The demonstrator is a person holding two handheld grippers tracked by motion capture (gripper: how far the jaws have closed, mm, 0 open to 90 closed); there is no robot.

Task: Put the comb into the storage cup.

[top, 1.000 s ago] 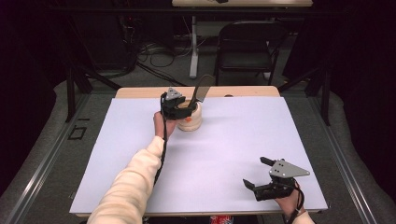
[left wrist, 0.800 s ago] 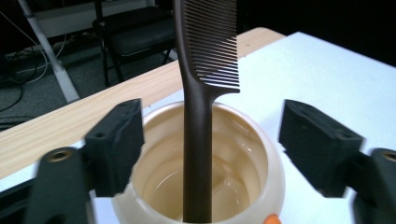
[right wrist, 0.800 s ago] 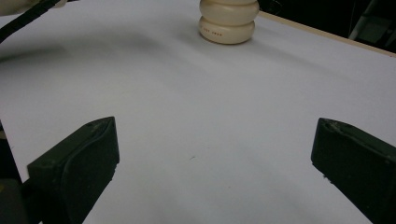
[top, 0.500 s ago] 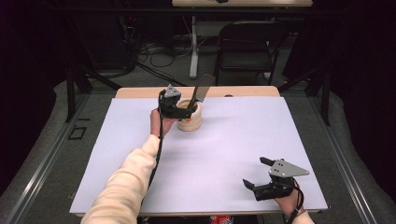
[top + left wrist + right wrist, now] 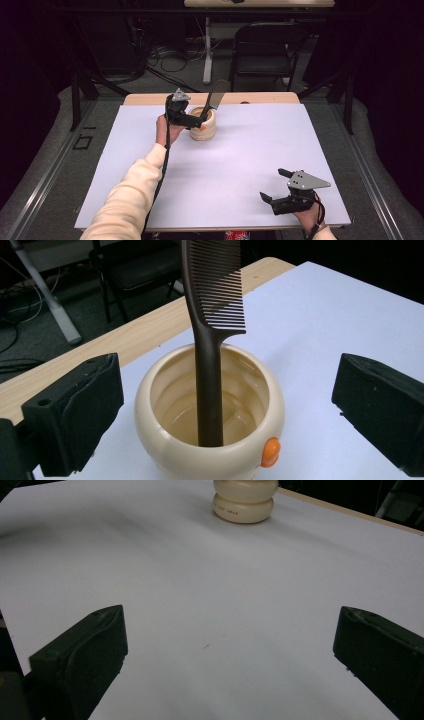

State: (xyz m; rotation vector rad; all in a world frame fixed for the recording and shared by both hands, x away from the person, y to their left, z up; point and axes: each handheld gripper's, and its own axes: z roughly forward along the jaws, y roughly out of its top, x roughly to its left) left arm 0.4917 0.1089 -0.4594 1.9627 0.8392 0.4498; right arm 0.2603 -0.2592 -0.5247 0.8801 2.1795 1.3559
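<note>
Fingers of left gripper (image 5: 220, 405) just opened wide, flanking comb (image 5: 210, 340) in pot (image 5: 210, 440).

Bright sheet, dark bg, soft shadows

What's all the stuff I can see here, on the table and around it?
comb: one, dark brown, standing handle-down in the pot, teeth end leaning out over the rim
pot: one, cream with an orange knob on its side, on the sheet toward the table's far edge
sheet: one, white, covering most of the tabletop
table: one, light wood, bare strip along the far edge
chair: one, black, on the floor behind the table
cables: several, on the floor behind the table
left gripper: one, black, just above the pot, jaws just opened wide, nothing gripped
right gripper: one, black, over the sheet's near right corner, jaws open, empty
sleeve: one, cream, on the left arm
</note>
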